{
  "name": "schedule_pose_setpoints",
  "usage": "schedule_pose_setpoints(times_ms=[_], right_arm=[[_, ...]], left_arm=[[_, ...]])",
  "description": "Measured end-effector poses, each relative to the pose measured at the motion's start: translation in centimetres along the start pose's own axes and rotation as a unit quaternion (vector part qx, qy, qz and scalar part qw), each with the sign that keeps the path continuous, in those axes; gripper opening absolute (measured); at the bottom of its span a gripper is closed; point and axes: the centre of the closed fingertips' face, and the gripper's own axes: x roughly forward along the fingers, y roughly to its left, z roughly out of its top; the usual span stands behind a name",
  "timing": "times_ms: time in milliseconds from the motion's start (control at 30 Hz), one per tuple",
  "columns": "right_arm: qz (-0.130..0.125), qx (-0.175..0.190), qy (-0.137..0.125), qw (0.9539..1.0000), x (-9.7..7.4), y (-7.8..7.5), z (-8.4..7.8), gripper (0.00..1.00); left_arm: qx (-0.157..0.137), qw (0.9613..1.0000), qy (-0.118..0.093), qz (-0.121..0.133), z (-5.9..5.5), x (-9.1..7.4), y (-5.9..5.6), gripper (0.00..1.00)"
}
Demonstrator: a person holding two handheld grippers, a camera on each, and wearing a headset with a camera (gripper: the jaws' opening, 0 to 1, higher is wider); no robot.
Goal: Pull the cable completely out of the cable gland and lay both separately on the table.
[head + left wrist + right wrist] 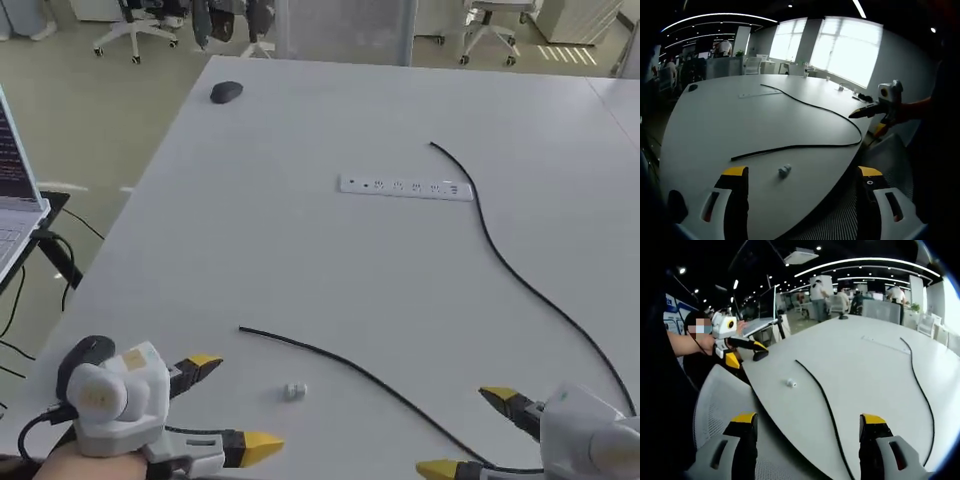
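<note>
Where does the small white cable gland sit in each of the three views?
Head view: cable gland bottom centre, below black cable.
Left gripper view: gland low centre, below cable.
Right gripper view: gland left of centre, left of cable.
Shared landmark: the black cable.

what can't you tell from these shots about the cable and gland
- Gland: too small in every view to see its parts or bore.
- Cable: head view, its near bend runs off the bottom edge behind the right claw.
- Laptop: head view, cut off by the left edge.
</note>
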Motion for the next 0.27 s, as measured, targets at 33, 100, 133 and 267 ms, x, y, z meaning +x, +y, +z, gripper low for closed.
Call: schedule_pose_setpoints(times_ms=[33, 100, 133, 267], right_arm=[[-0.001, 0.002, -0.001, 1.0, -0.03, -0.02, 0.04, 0.84], [0.0, 0.008, -0.003, 1.0, -0.08, -0.07, 0.1, 0.85], [0.001, 0.008, -0.002, 1.0, -0.11, -0.16, 0.05, 0.86], [-0.001, 0.012, 0.003, 0.9999, -0.19, -0.39, -0.14, 0.86]], left_arm=[[-0.001, 1.0, 0.001, 0.001, 0.02, 0.0, -0.02, 0.89], [-0.001, 1.0, -0.001, 0.001, 0.1, 0.01, 0.1, 0.89], [-0.001, 1.0, 0.0, 0.002, 0.08, 0.02, 0.15, 0.9], [-0.003, 1.0, 0.001, 0.004, -0.17, 0.03, 0.24, 0.93]])
